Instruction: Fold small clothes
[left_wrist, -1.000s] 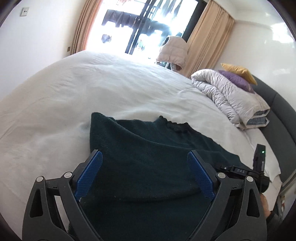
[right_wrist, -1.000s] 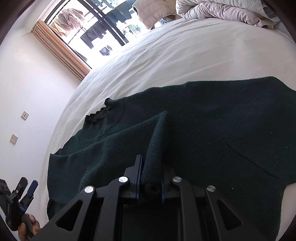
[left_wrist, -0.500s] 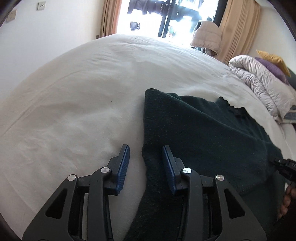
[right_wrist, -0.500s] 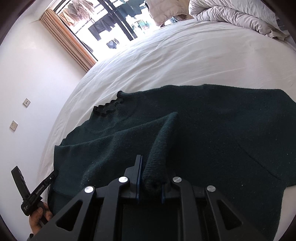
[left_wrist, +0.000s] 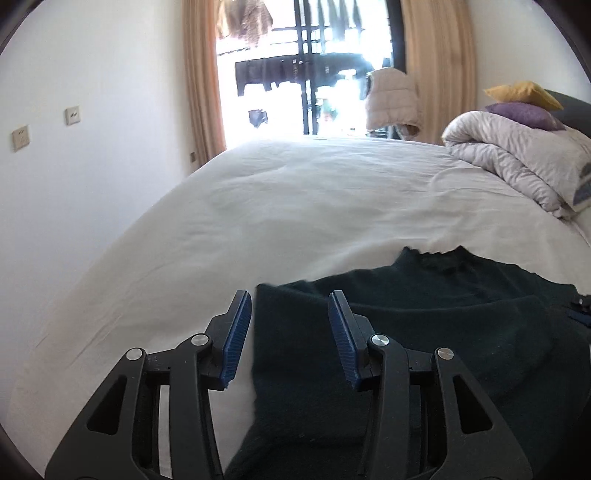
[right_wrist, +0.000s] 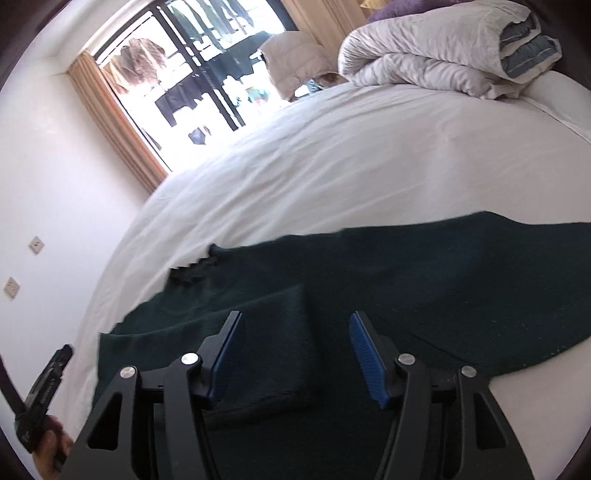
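Note:
A dark green knitted sweater (left_wrist: 443, 332) lies on the white bed (left_wrist: 295, 206), with a scalloped collar (left_wrist: 432, 254) at its far edge. My left gripper (left_wrist: 290, 314) is open, its blue pads on either side of the sweater's left folded edge. In the right wrist view the sweater (right_wrist: 443, 273) spreads across the bed, one part folded over as a flap (right_wrist: 266, 332). My right gripper (right_wrist: 295, 332) is open and empty above that flap. The left gripper's body (right_wrist: 40, 398) shows at the lower left, held by a hand.
A folded grey-white duvet (left_wrist: 517, 162) with purple and yellow pillows (left_wrist: 524, 107) lies at the bed's head on the right. A window with curtains (left_wrist: 310, 74) is beyond the bed. A white wall with switches (left_wrist: 44, 125) is on the left.
My right gripper has opened and let go of the sweater fold, which now lies flat as a flap. My left gripper has opened a little wider at the sweater's left edge.

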